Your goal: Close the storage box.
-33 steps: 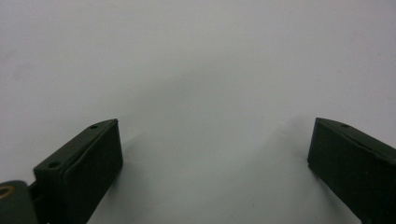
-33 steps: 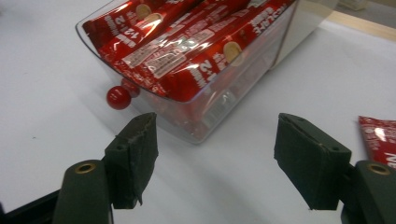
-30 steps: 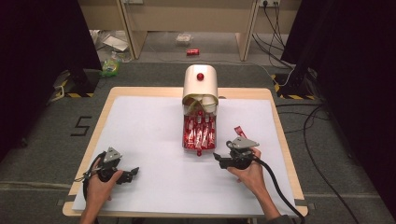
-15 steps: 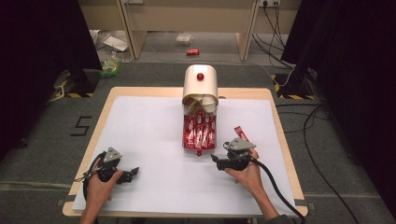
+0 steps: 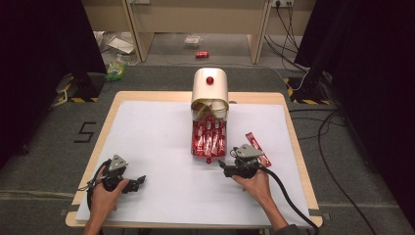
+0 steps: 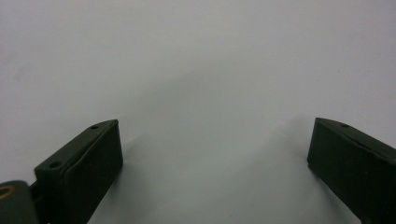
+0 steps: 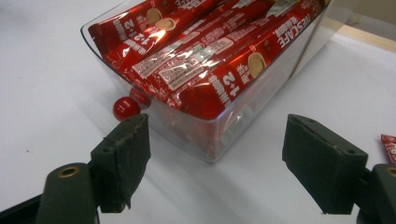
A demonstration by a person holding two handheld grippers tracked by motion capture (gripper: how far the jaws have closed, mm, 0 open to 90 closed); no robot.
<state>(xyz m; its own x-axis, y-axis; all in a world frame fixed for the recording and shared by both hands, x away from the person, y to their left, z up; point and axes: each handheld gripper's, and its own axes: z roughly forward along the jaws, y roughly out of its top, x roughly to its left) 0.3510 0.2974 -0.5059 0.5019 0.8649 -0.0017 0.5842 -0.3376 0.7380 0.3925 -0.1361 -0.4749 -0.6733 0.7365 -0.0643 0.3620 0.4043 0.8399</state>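
Observation:
A cream dispenser box (image 5: 209, 90) stands at the back middle of the table. Its clear drawer (image 5: 195, 149) is pulled out toward me and packed with red coffee sachets (image 5: 208, 138). In the right gripper view the drawer (image 7: 219, 140), its sachets (image 7: 205, 65) and its red knob (image 7: 126, 107) lie just beyond the open jaws. My right gripper (image 5: 224, 167) (image 7: 215, 154) is open and empty, close to the drawer's front right corner. One loose sachet (image 5: 257, 146) (image 7: 388, 147) lies to the gripper's right. My left gripper (image 5: 141, 181) (image 6: 215, 154) rests open over bare white sheet at the front left.
A white sheet (image 5: 156, 132) covers most of the wooden table (image 5: 293, 147). A cable (image 5: 288, 196) trails from the right gripper off the front right edge. On the floor behind lie a red can (image 5: 202, 54) and some litter (image 5: 116, 71).
My right gripper has shifted left, away from the loose sachet and toward the front of the drawer. The left gripper has not moved.

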